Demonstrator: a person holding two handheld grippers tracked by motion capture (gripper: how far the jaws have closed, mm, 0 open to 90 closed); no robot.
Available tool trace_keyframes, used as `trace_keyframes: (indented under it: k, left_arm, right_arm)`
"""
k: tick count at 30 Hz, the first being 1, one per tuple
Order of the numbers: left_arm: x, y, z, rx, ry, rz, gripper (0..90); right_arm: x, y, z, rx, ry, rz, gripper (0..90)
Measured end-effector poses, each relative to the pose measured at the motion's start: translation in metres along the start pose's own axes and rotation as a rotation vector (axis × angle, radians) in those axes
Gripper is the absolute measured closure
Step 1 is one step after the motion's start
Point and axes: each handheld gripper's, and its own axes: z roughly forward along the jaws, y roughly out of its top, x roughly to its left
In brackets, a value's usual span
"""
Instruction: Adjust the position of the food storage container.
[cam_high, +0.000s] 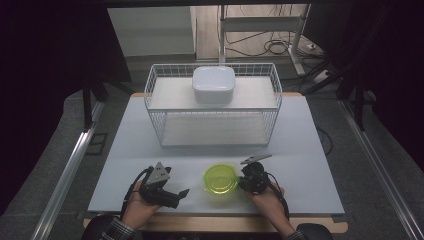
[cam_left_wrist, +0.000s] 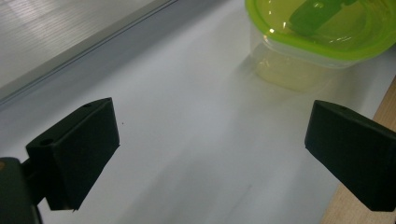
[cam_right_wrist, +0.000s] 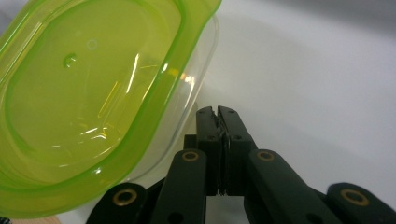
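Tabletop scene, with positions given relative to the green-lidded container. The container, a clear tub under a translucent lime-green lid, stands on the white table near the front edge, roughly midway between the person's two hands. The right gripper lies just to the right of the container, touching or almost touching its side; in the right gripper view its two black jaws are pressed together with nothing between them, their tips just beside the clear wall of the container below the lid's rim. The left gripper rests to the left of the container, apart from it, and points toward it; in the left gripper view its jaws stand wide apart over bare table, with the container ahead of them (a darker green shape shows through the lid, too blurred to identify). Behind the container, farther from the person, stands a white wire rack with two shelves; a white lidded box sits on its upper shelf
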Motion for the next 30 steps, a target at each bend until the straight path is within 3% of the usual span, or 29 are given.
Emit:
trace_keyframes:
  k: [15, 23, 29, 30]
  left_arm:
    - [0.001, -0.001, -0.001, 0.000, 0.000, -0.002, 2.4]
    - [0.005, -0.001, -0.004, -0.009, 0.009, -0.013, 2.3]
    - [0.006, -0.002, -0.007, -0.009, 0.029, -0.007, 3.9]
    - [0.006, -0.002, -0.008, -0.012, 0.032, -0.010, 3.5]
  right_arm:
    - [0.012, 0.019, 0.020, -0.005, 0.019, -0.064, 87.4]
    - [-0.001, 0.019, 0.001, -0.058, -0.043, -0.083, 80.6]
    - [-0.007, 0.015, -0.013, -0.103, -0.076, -0.097, 70.1]
    - [-0.009, 0.014, -0.019, -0.117, -0.080, -0.103, 65.0]
